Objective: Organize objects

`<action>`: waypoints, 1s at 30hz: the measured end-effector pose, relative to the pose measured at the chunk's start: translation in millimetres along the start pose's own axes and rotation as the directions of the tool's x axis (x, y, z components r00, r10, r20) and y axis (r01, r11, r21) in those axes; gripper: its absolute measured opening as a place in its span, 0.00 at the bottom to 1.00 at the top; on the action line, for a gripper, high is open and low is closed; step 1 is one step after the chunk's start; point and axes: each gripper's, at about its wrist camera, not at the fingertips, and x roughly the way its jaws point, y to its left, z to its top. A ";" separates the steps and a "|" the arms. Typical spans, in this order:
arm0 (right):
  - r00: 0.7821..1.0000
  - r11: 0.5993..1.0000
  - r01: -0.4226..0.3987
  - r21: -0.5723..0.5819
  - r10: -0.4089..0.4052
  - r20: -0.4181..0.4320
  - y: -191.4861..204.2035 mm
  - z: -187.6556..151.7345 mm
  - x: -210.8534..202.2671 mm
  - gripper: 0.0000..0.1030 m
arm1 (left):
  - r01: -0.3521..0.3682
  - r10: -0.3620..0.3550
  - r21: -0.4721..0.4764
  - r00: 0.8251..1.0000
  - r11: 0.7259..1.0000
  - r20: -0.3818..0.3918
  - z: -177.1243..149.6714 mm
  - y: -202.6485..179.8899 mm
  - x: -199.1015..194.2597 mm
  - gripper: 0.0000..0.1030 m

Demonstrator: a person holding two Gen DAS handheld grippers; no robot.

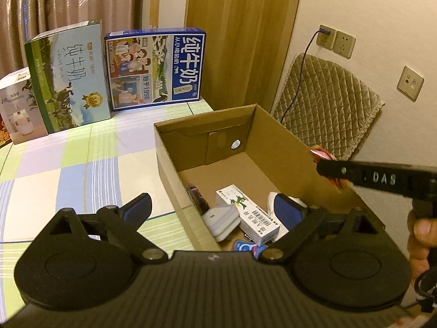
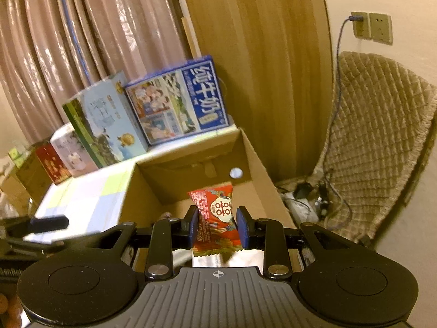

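An open cardboard box point(image 1: 275, 147) stands on the checked tablecloth; in the right wrist view the cardboard box point(image 2: 254, 153) lies straight ahead. Inside lie a white medicine carton point(image 1: 247, 213), a small white device point(image 1: 221, 218) and other small packs. My left gripper point(image 1: 215, 205) is open, its jaws straddling the box's near left wall. My right gripper point(image 2: 217, 227) is shut on a red snack packet point(image 2: 215, 218), held over the box's near end. In the left wrist view the right gripper point(image 1: 327, 169) reaches in from the right above the box's right wall, with the red snack packet point(image 1: 321, 154) peeking out.
Two milk cartons point(image 1: 155, 68) and a white appliance box point(image 1: 16, 106) stand along the table's back edge by the curtain. A quilted chair point(image 1: 327, 101) and wall sockets point(image 1: 336, 41) with a cable sit right of the box. A person's hand point(image 1: 420, 235) holds the right gripper.
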 end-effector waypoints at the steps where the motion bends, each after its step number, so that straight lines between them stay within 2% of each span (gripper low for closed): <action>1: 1.000 1.000 -0.023 0.010 0.023 0.006 -1.7 1.6 2.7 0.49 | -0.003 0.003 -0.001 1.000 1.000 0.000 -0.8 1.1 -0.4 0.93; 2: 1.000 0.999 -0.023 0.027 0.023 0.008 -3.8 2.8 4.5 0.64 | -0.006 0.006 -0.002 1.000 1.000 -0.001 -1.8 2.0 -1.1 0.94; 4: 1.000 0.998 -0.014 0.063 0.012 0.026 -8.0 4.9 1.0 0.64 | -0.009 0.009 -0.004 1.000 1.000 -0.002 -4.4 3.6 -3.9 0.95; 6: 0.999 0.998 -0.016 0.063 0.014 0.038 -8.5 5.7 -5.4 0.64 | -0.017 0.017 -0.008 1.000 1.000 0.005 -8.3 5.0 -10.0 0.99; 10: 0.999 0.999 -0.004 0.050 0.002 0.033 -8.2 1.2 -23.0 0.65 | -0.026 0.026 -0.032 1.000 0.999 0.016 -15.8 5.3 -25.7 0.99; 16: 0.999 0.999 0.021 0.049 -0.022 0.028 -8.7 -11.1 -60.1 0.78 | -0.018 0.020 -0.058 0.999 0.998 0.035 -32.5 -6.7 -58.7 0.99; 25: 0.998 0.998 0.055 0.003 -0.055 0.012 -1.8 -36.0 -119.7 0.94 | -0.058 0.062 -0.098 0.997 0.994 0.041 -62.6 -32.7 -110.4 0.99; 30: 0.999 0.999 0.054 0.005 -0.054 0.000 2.3 -55.3 -145.0 0.97 | -0.100 0.103 -0.096 0.994 0.990 0.023 -75.7 -46.5 -132.2 0.99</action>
